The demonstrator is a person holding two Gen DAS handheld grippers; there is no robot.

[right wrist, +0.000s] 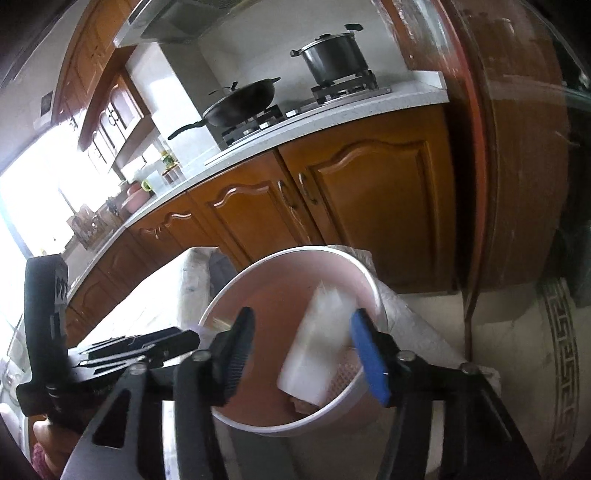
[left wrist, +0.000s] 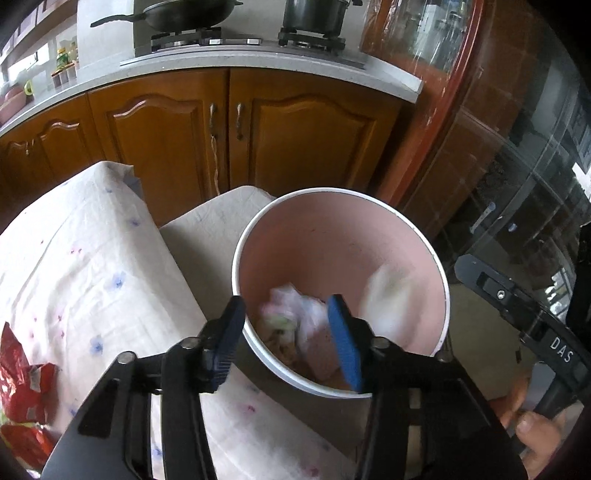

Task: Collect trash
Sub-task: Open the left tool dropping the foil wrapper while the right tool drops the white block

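Note:
A pink bin with a white rim (left wrist: 369, 236) stands beside a cloth-covered table. My left gripper (left wrist: 286, 345) is open over the bin's near rim, with crumpled pale wrappers (left wrist: 291, 314) lying inside below it. A blurred white piece (left wrist: 388, 299) is in the air inside the bin. In the right wrist view my right gripper (right wrist: 306, 350) is open above the same bin (right wrist: 280, 266), and the blurred white piece (right wrist: 321, 343) is between and below its fingers, not gripped.
Red snack bags (left wrist: 22, 373) lie on the floral tablecloth (left wrist: 85, 258) at the left. Wooden cabinets (left wrist: 221, 136) with a stove, a wok (left wrist: 184, 14) and a pot (left wrist: 314, 14) are behind. A glass-fronted cabinet (left wrist: 517, 166) stands at the right.

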